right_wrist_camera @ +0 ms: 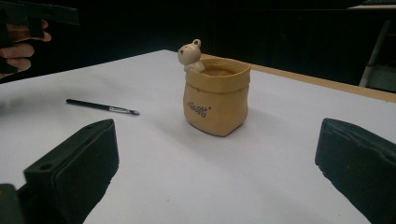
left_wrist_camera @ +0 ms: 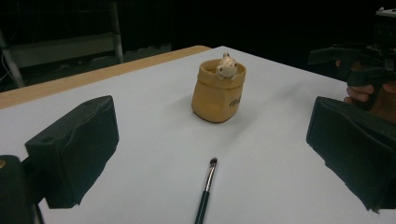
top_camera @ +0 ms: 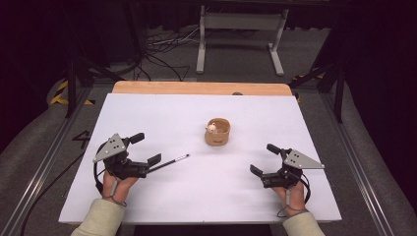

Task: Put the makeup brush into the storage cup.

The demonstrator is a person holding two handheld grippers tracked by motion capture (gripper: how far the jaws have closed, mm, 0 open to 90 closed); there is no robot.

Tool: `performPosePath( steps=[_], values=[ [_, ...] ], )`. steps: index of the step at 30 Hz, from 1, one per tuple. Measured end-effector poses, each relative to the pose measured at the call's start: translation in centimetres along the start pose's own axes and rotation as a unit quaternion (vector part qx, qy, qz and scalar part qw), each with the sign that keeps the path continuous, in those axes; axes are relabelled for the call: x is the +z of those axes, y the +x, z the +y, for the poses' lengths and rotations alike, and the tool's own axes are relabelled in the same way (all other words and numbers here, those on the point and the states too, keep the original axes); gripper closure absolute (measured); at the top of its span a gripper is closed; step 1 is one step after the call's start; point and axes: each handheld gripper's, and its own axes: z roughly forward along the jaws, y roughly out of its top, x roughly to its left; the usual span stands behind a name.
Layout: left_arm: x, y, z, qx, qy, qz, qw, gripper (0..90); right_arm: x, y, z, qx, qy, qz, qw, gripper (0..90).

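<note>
Brush (top_camera: 169, 162) lies flat on the white table (top_camera: 147, 113), left of centre in the high view, thin black handle with tip pointing up-right toward the pot. Handle end sits right at the left gripper (top_camera: 145, 150); whether it touches the lower finger, cannot tell. In the left gripper view the brush (left_wrist_camera: 206, 189) runs up from the bottom edge between the two fingers, which stand wide apart and hold nothing. Lined up that way, looks like a grasp is being prepared.

Pot (top_camera: 218, 131), tan, sack-shaped with a small bear figure on its rim, stands upright near frame centre, well apart from the brush (likely the brush's destination, mouth open upward).

Right gripper (top_camera: 261, 159) rests at lower right of the high view, fingers spread wide, empty, pointed toward the pot (right_wrist_camera: 215, 95), probably ready to steady it.
</note>
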Motion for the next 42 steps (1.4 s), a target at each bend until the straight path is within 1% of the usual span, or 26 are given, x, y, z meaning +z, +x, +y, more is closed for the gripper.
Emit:
performPosePath(
  steps=[2,4,6,9,10,11,12,14,15,17,19,20,21,22,23,25,27,28,29,34,35,37,38,39,40,42],
  values=[
    [0.3,0.0,0.3,0.006,0.002,-0.003,1.0,3.1,0.0,-0.2,0.0,0.004,-0.002,-0.003,1.0,0.0],
    [0.7,0.0,0.7,0.006,0.006,-0.008,0.9999,3.0,0.0,-0.3,0.0,0.006,-0.003,-0.003,1.0,0.0],
    [1.1,0.0,1.0,0.006,0.014,-0.014,0.9998,2.8,-0.1,-0.3,-0.1,0.008,-0.004,-0.005,0.9999,0.0],
    [1.6,0.0,1.8,0.013,0.037,-0.012,0.9992,2.8,0.0,-0.3,-0.1,0.008,-0.001,-0.006,1.0,0.0],
    [1.6,0.0,1.8,0.013,0.037,-0.012,0.9992,2.9,0.0,-0.2,-0.1,0.007,0.001,-0.007,1.0,0.0],
    [1.7,0.0,2.1,0.014,0.046,-0.011,0.9988,2.9,0.0,-0.2,-0.1,0.007,0.001,-0.006,1.0,0.0],
    [2.0,0.0,2.6,0.023,0.065,-0.006,0.9976,2.9,0.0,-0.2,-0.1,0.007,0.001,-0.006,1.0,0.0],
    [2.4,-0.1,3.1,0.033,0.091,-0.005,0.9953,2.9,0.0,-0.3,-0.1,0.008,0.0,-0.006,0.9999,0.0],
    [2.4,-0.1,3.1,0.033,0.091,-0.005,0.9953,2.9,0.0,-0.3,-0.1,0.008,0.0,-0.006,0.9999,0.0],
    [2.8,-0.3,3.6,0.043,0.117,-0.002,0.9922,2.9,0.0,-0.3,-0.1,0.009,0.001,-0.006,0.9999,0.0],
    [3.2,-0.2,4.0,0.041,0.139,-0.003,0.9894,2.9,0.0,-0.3,-0.1,0.008,0.0,-0.006,0.9999,0.0],
    [3.4,-0.1,4.4,0.044,0.156,-0.002,0.9868,3.0,0.0,-0.3,-0.1,0.009,0.0,-0.006,0.9999,0.0],
    [3.5,-0.1,4.6,0.043,0.163,0.001,0.9857,3.2,0.0,-0.3,-0.1,0.009,0.0,-0.005,0.9999,0.0],
    [3.5,-0.1,4.6,0.043,0.163,0.001,0.9857,3.2,0.0,-0.3,-0.1,0.009,0.0,-0.005,0.9999,0.0],
    [3.7,-0.1,5.0,0.046,0.179,0.007,0.9828,3.2,0.0,-0.3,-0.1,0.01,0.001,-0.004,0.9999,0.0],
    [4.0,0.0,5.3,0.049,0.191,0.015,0.9802,2.6,0.0,-0.3,-0.1,0.011,0.001,-0.003,0.9999,0.0],
    [4.2,0.0,5.5,0.053,0.213,0.02,0.9755,2.3,0.1,-0.3,-0.1,0.011,0.002,-0.002,0.9999,0.0],
    [4.2,0.0,5.5,0.053,0.213,0.02,0.9755,2.3,0.1,-0.3,-0.1,0.011,0.002,-0.002,0.9999,0.0],
    [4.4,0.1,5.7,0.057,0.226,0.024,0.9721,2.3,0.1,-0.3,-0.1,0.011,0.001,-0.002,0.9999,0.0],
    [4.8,0.5,6.2,0.054,0.263,0.031,0.9627,2.6,0.0,-0.4,-0.1,0.013,0.0,0.0,0.9999,0.0],
    [4.9,0.5,6.2,0.053,0.268,0.028,0.9615,2.7,0.0,-0.4,-0.1,0.013,0.001,0.0,0.9999,0.0],
    [5.1,0.5,6.4,0.056,0.284,0.031,0.9566,2.7,0.0,-0.3,-0.1,0.014,0.001,0.001,0.9999,0.0],
    [5.3,0.5,6.5,0.053,0.298,0.036,0.9525,2.9,0.1,-0.3,-0.1,0.014,0.001,0.001,0.9999,0.0],
    [5.4,0.6,6.6,0.051,0.304,0.034,0.9508,2.7,0.1,-0.4,-0.2,0.015,0.002,0.002,0.9999,0.0],
    [5.5,0.6,6.6,0.044,0.307,0.033,0.95,2.7,0.1,-0.4,-0.2,0.016,0.002,0.002,0.9999,0.0],
    [5.7,0.6,6.8,0.041,0.318,0.036,0.9465,3.0,0.1,-0.4,-0.2,0.016,0.002,0.002,0.9999,0.0]
  ],
)
